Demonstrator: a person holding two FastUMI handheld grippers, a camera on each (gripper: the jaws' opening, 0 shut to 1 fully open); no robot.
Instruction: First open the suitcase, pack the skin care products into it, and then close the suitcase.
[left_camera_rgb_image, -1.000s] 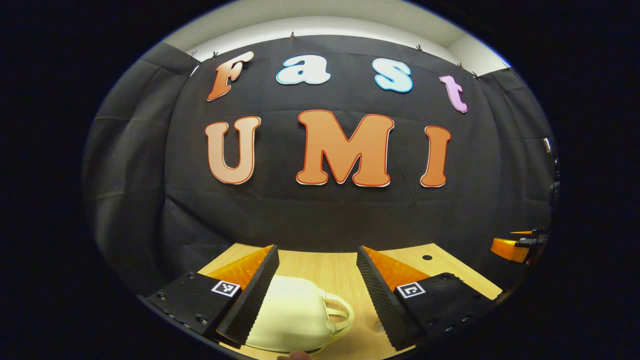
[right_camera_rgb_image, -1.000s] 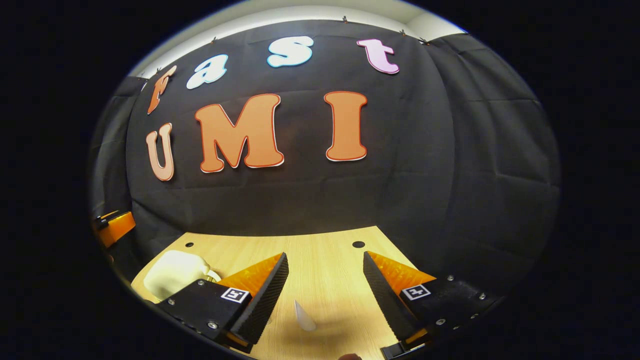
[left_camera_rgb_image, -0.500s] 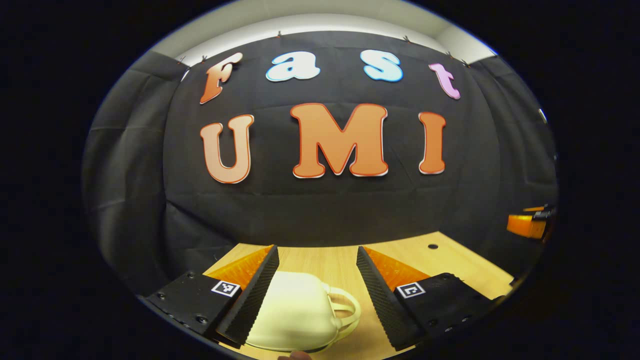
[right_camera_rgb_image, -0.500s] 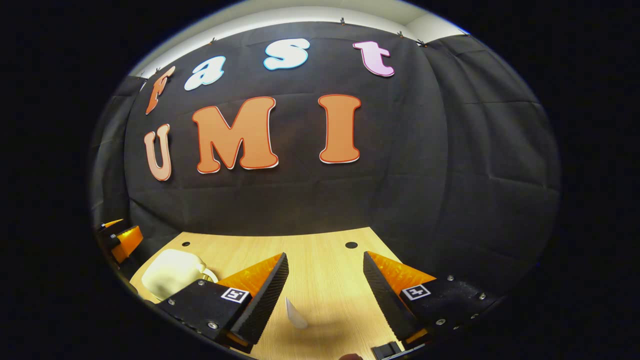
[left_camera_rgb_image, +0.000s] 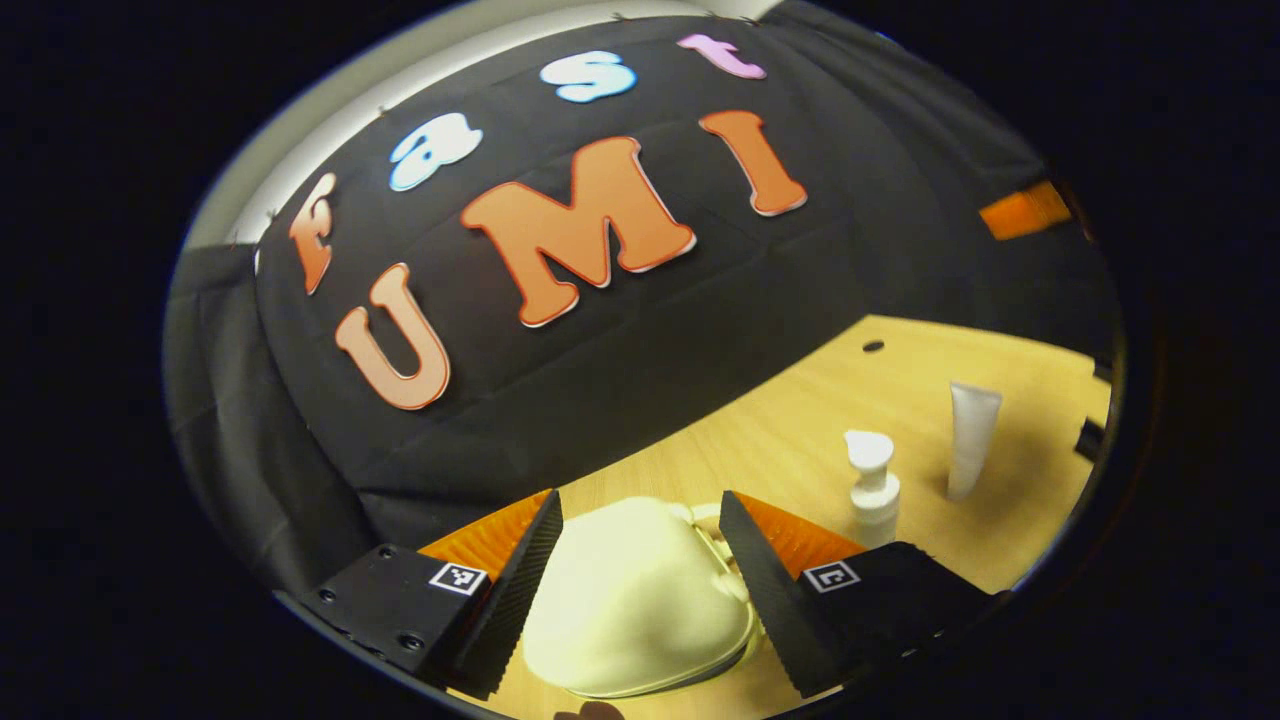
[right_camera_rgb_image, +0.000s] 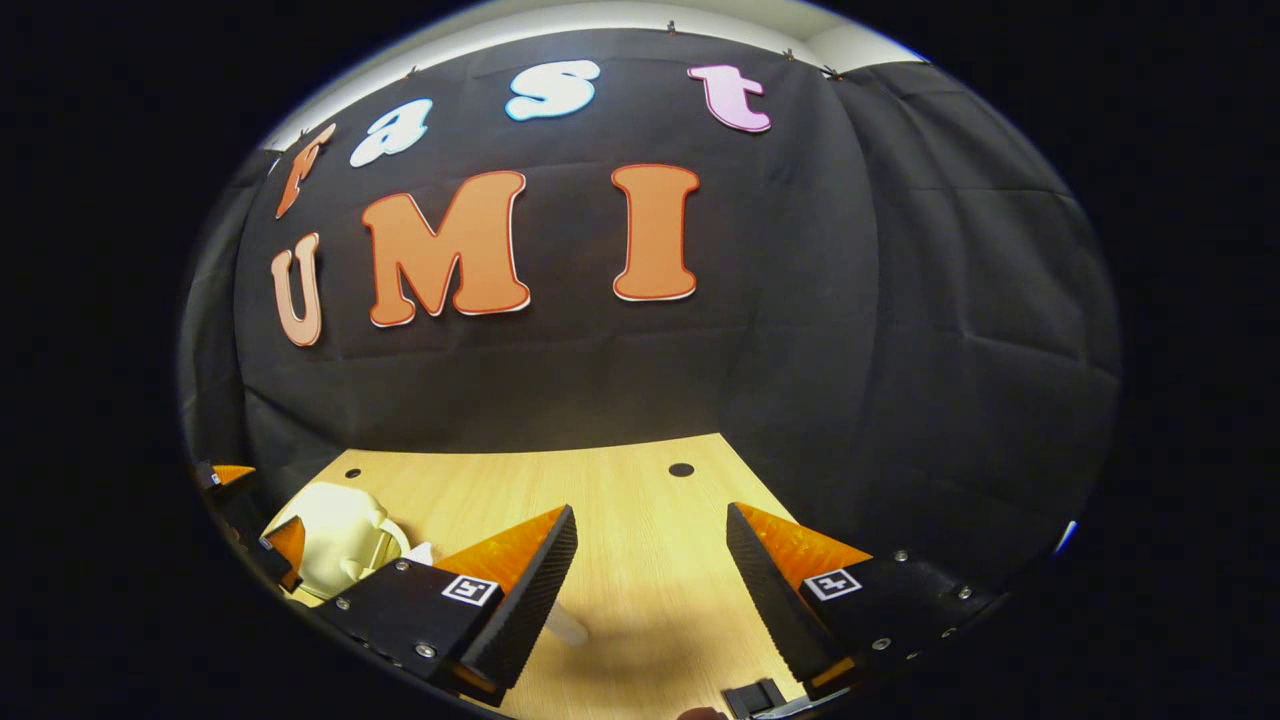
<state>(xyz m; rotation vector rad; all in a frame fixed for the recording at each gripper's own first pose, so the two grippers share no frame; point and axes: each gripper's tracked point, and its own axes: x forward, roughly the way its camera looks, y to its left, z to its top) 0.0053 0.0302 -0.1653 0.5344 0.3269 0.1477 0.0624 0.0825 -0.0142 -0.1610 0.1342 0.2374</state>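
**Cream suitcase framed by the left hand-held gripper**

The left hand-held gripper (left_camera_rgb_image: 640, 515) stood wide, fingers flanking the closed cream suitcase (left_camera_rgb_image: 635, 610) on the worktop (left_camera_rgb_image: 800, 430); contact unclear. Farther right stood a pump bottle (left_camera_rgb_image: 872, 487) and a white tube (left_camera_rgb_image: 970, 436). The right hand-held gripper (right_camera_rgb_image: 650, 525) gaped wide over bare worktop, holding nothing.

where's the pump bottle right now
In the left gripper view the pump bottle stands upright on the wooden table, right of the cream suitcase, with the white tube standing just beyond it to the right.
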